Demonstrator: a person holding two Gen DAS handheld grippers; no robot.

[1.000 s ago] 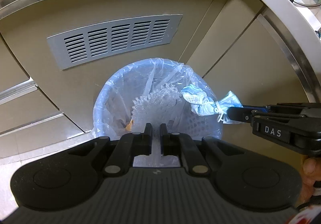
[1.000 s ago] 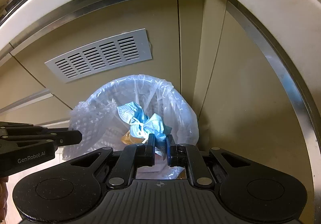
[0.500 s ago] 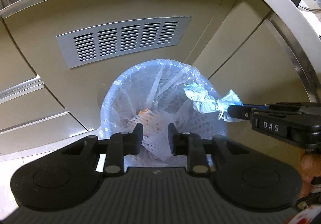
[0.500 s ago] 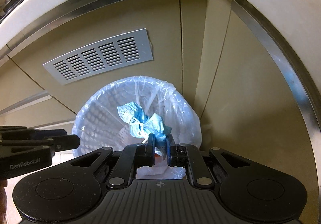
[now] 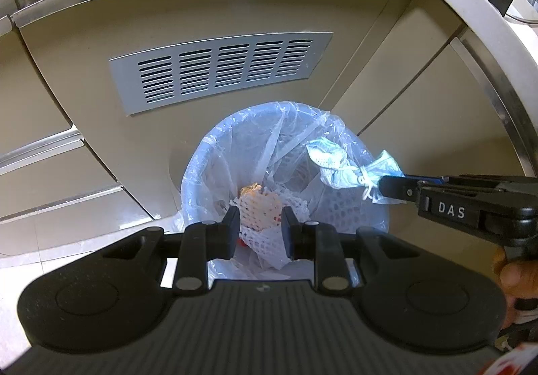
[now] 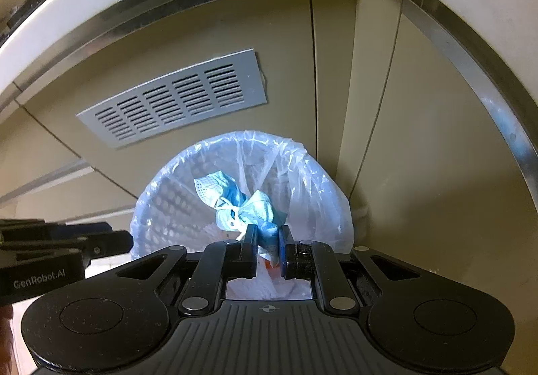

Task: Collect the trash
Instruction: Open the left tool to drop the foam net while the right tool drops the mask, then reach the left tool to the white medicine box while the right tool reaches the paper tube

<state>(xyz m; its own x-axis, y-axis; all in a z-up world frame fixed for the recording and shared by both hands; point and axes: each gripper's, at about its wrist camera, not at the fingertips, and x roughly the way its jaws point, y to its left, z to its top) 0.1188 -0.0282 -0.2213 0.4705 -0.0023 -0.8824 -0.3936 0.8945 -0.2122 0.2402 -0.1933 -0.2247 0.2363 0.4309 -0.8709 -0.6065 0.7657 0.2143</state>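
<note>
The right gripper point(image 6: 265, 242), jaws just easing apart, is pinching the blue mask point(image 6: 235, 200) over the lined bin's point(image 5: 201, 173) right rim. The left gripper point(image 5: 260, 223) is hanging open above the foam netting point(image 5: 262, 210) inside.

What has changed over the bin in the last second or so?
The left hand-held gripper opened and let go of the white foam net, which dropped into the lined trash bin. The right hand-held gripper has just begun opening, but the knotted blue face mask still sits between its fingers above the bin. Both grippers, the bin and the vent kept their places.
</note>
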